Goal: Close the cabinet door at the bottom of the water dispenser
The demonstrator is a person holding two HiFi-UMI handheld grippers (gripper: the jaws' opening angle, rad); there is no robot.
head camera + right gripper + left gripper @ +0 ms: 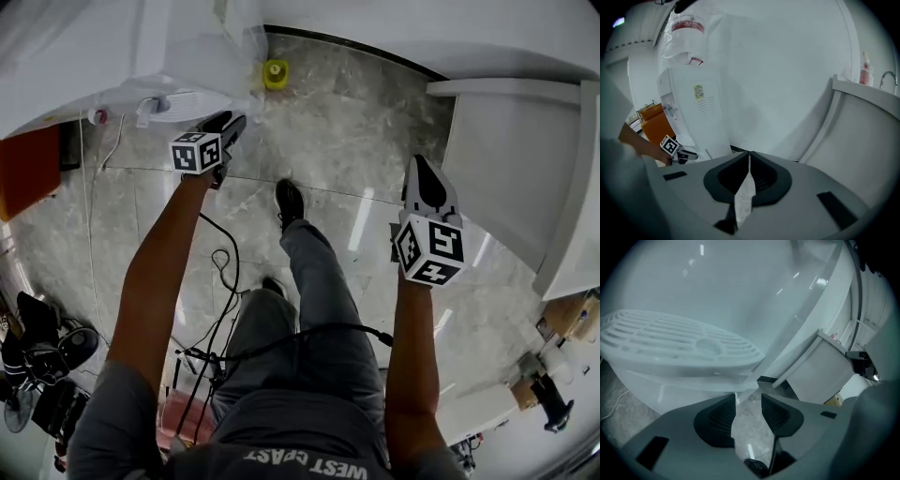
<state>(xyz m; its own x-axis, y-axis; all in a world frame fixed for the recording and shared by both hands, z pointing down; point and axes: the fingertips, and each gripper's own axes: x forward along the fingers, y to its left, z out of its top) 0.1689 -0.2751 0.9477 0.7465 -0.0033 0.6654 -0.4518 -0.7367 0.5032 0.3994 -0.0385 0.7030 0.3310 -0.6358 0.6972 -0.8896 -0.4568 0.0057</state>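
Approach step, door not touched yet. The left gripper (748, 401) has its jaws apart and empty, just below the white slotted plastic drip grille (679, 341) of the glossy white water dispenser (701, 112). The flat white cabinet door (825, 369) looks swung out to the right, low down. The right gripper (749, 157) is pinched closed on nothing, well apart. Next: put a jaw on the rigid panel's outer face and push it flush; smooth plastic, may slip

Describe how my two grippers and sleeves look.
The left gripper and right gripper are alike: grey bodies, black ribbed pads, each topped by a white cube with black square markers. Short grey sleeves.
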